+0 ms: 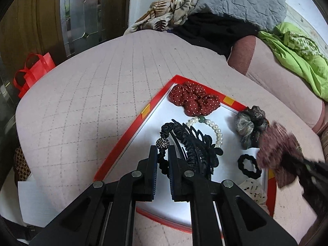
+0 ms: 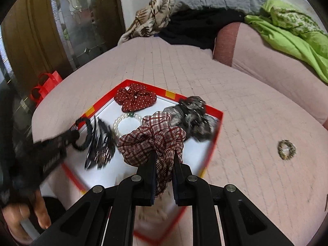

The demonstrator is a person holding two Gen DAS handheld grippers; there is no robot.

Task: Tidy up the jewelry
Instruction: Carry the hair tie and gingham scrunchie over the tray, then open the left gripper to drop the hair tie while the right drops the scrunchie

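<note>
Left wrist: left gripper point(image 1: 163, 153) clamps black beaded hair tie point(image 1: 164, 141) over red-rimmed tray point(image 1: 131, 131), which holds red dotted scrunchie point(image 1: 193, 100), pearl bracelet point(image 1: 215, 129), black claw clip point(image 1: 196, 147).
Right wrist: right gripper point(image 2: 164, 160) pinches plaid scrunchie point(image 2: 155, 137) above tray; only here, gold ring tie point(image 2: 286, 149) on the bedspread point(image 2: 246, 102).

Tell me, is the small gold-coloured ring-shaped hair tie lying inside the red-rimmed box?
No, the gold hair tie lies on the pink quilted cover, well outside the red-rimmed box.
</note>
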